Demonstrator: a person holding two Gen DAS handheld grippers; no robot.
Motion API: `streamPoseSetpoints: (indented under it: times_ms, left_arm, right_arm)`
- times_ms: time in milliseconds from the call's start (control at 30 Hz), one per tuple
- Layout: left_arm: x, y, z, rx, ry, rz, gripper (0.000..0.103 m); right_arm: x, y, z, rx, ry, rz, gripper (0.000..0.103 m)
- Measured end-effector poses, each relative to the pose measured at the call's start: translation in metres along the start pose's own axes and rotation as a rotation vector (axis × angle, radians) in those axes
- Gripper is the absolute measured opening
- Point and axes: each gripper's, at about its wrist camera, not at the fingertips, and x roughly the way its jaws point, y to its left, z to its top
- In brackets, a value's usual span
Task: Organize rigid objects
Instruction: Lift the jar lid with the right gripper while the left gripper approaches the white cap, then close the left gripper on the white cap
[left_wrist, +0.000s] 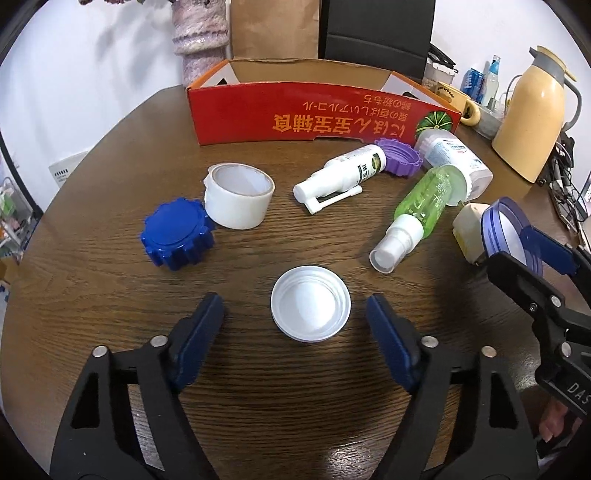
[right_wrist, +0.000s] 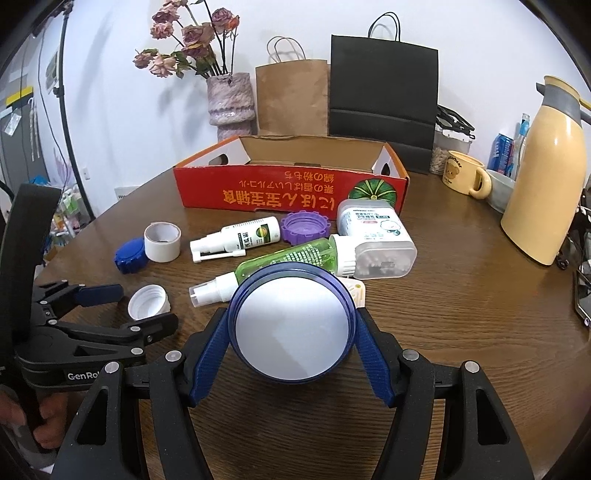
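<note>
My right gripper (right_wrist: 291, 332) is shut on a translucent blue lid with a white inside (right_wrist: 291, 328), held above the table; it also shows in the left wrist view (left_wrist: 511, 236). My left gripper (left_wrist: 295, 314) is open around a white cap (left_wrist: 310, 303) lying open side up on the wooden table (left_wrist: 258, 387); the cap also shows in the right wrist view (right_wrist: 147, 302). The red cardboard box (left_wrist: 317, 110) stands open at the back. Loose on the table are a blue ridged lid (left_wrist: 176, 236), a white tape roll (left_wrist: 239, 194), a white spray bottle (left_wrist: 341, 173), a purple lid (left_wrist: 400, 157), a green spray bottle (left_wrist: 421, 210) and a cotton swab container (right_wrist: 375, 240).
A small cream object (left_wrist: 467, 229) lies behind the held lid. A yellow thermos (right_wrist: 546, 177), a mug (right_wrist: 463, 179), a bowl and cans stand at the right. A vase (right_wrist: 231, 103) and paper bags (right_wrist: 382, 96) stand behind the box.
</note>
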Motion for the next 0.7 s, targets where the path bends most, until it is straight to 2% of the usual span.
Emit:
streamPoseSetpoints:
  times_ms: [133, 433, 600, 667, 700]
  left_arm:
    - [-0.0004, -0.003, -0.0005, 0.01, -0.013, 0.006, 0.063]
    - [-0.0015, -0.0032, 0.0003, 0.007, -0.022, -0.002, 0.049]
    - [-0.0016, -0.0035, 0.0002, 0.004, -0.024, -0.001, 0.048]
    - [-0.0016, -0.0035, 0.0003, 0.006, -0.023, 0.008, 0.043]
    - [-0.002, -0.0028, 0.0007, 0.003, -0.025, 0.017, 0.036]
  right_arm:
    - [-0.0005, 0.0015, 0.0, -0.007, -0.001, -0.002, 0.071]
    - [0.0003, 0.0008, 0.0005, -0.006, 0.008, -0.008, 0.071]
    - [0.0017, 0.0001, 0.0006, -0.004, 0.013, -0.016, 0.071]
    - [0.0028, 0.0001, 0.0006, -0.005, 0.016, -0.02, 0.071]
    - [0.0032, 0.0003, 0.0004, -0.006, 0.017, -0.022, 0.071]
